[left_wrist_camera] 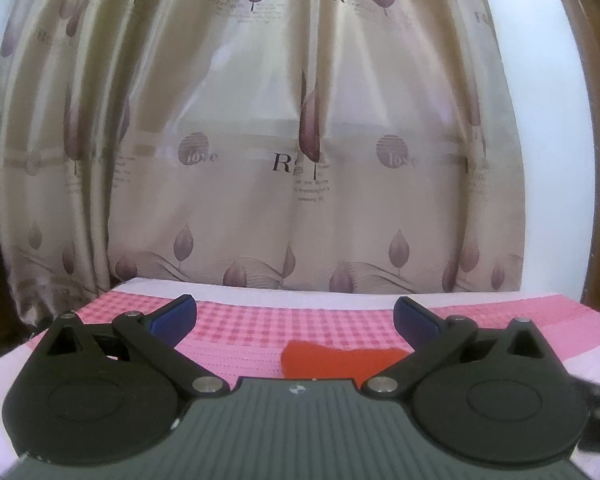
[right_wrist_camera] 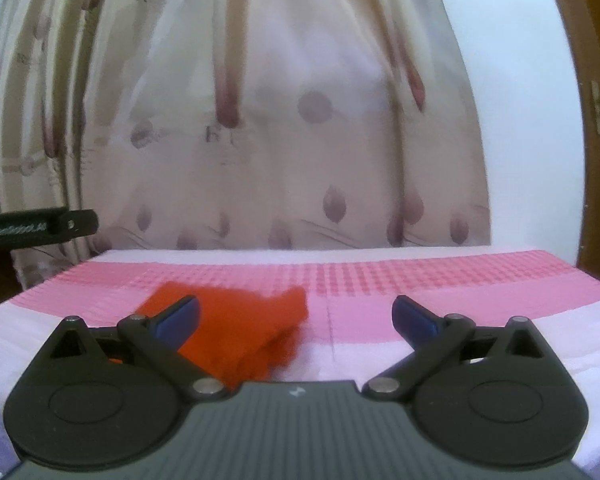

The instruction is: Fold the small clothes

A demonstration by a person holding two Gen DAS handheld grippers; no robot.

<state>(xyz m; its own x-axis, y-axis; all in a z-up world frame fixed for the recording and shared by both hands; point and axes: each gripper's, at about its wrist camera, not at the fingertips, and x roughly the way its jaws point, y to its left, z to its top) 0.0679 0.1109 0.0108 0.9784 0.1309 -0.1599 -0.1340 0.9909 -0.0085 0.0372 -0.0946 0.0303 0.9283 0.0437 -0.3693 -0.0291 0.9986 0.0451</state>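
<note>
Both grippers, left and right, gape wide and empty over a soft orange garment (edges blurred) on pink checked bedding fronting satiny curtains.

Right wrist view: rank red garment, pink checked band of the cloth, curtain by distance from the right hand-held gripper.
1. Small red fabric garment, lower left, by the left finger.
2. Pink checked band of the cloth, beyond it, across the surface.
3. Beige leaf-print curtain, hanging behind.

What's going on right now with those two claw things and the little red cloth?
Left gripper open, empty. Right gripper open, empty. Red garment lying crumpled on pink cloth, unfolded. Nothing blocking.
</note>
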